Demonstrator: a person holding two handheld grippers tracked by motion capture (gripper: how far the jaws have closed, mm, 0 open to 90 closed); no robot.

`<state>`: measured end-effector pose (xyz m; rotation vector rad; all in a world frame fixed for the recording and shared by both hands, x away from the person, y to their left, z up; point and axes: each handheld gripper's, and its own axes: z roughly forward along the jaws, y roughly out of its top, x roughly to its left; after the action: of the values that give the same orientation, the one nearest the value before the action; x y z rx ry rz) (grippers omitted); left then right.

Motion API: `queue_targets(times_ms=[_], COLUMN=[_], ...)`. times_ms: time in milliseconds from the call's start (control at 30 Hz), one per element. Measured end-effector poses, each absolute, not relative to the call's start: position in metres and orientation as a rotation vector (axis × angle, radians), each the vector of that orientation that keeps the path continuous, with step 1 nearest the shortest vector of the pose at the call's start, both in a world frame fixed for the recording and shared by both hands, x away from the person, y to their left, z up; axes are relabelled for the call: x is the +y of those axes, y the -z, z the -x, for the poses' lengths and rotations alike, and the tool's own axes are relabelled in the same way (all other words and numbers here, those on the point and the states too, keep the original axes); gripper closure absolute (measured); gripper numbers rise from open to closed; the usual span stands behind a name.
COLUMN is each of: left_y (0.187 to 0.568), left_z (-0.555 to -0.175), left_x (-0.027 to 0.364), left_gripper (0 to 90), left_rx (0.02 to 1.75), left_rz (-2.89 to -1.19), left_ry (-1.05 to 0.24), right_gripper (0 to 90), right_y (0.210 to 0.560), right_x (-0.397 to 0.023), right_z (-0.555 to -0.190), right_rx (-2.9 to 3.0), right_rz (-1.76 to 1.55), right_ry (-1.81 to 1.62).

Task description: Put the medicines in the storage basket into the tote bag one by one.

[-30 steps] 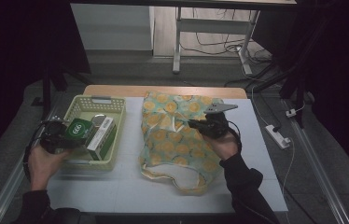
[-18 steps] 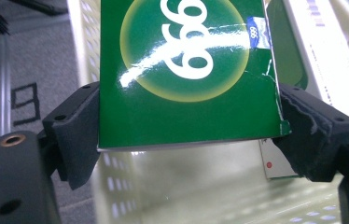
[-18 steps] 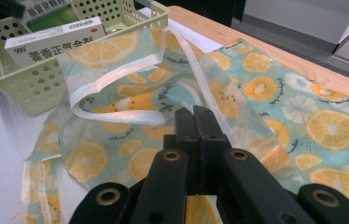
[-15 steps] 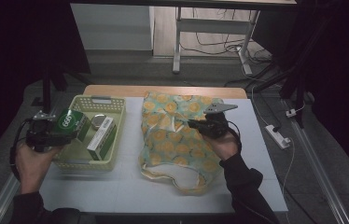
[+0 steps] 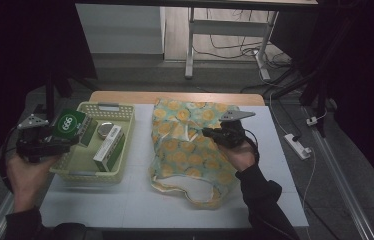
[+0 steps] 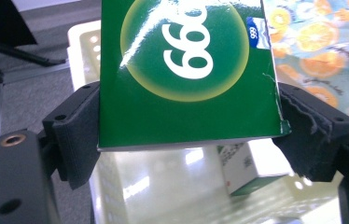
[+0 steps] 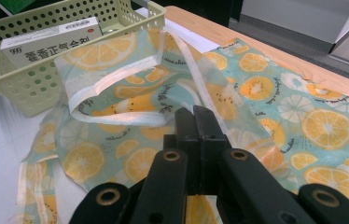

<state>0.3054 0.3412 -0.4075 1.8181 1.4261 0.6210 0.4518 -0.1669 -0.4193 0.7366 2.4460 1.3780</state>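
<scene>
Your left hand-held gripper [image 6: 186, 121] clamps green box [image 6: 184, 70], top cut off, hiding basket [image 5: 120, 112]. Right hand-held gripper [image 7: 195, 122] fully closed on bag [image 7: 275, 107]; pinch point hidden.

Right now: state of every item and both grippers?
green box: lifted above the basket, clamped by the left gripper
basket: on table, holds a white-green box and a round tin
fruit-print bag: flat on table
right gripper: shut, pinching the bag fabric
</scene>
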Motion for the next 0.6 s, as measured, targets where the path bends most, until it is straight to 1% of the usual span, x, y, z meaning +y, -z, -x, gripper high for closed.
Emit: queue_targets(times_ms=[200, 600], left_y=[0.403, 0.393], left_z=[-0.304, -0.302], left_x=[0.325, 0.281], left_gripper=[16.8, 16.7], left_rx=[1.365, 1.185], left_rz=[-1.860, -1.963], left_ry=[-0.603, -0.504], right_gripper=[90.0, 90.0], right_y=[0.419, 0.418], right_x=[-0.167, -0.169], right_z=[-0.452, -0.452], right_rx=[2.445, 2.437], right_rz=[-0.734, -0.738], right_ry=[-1.376, -1.382])
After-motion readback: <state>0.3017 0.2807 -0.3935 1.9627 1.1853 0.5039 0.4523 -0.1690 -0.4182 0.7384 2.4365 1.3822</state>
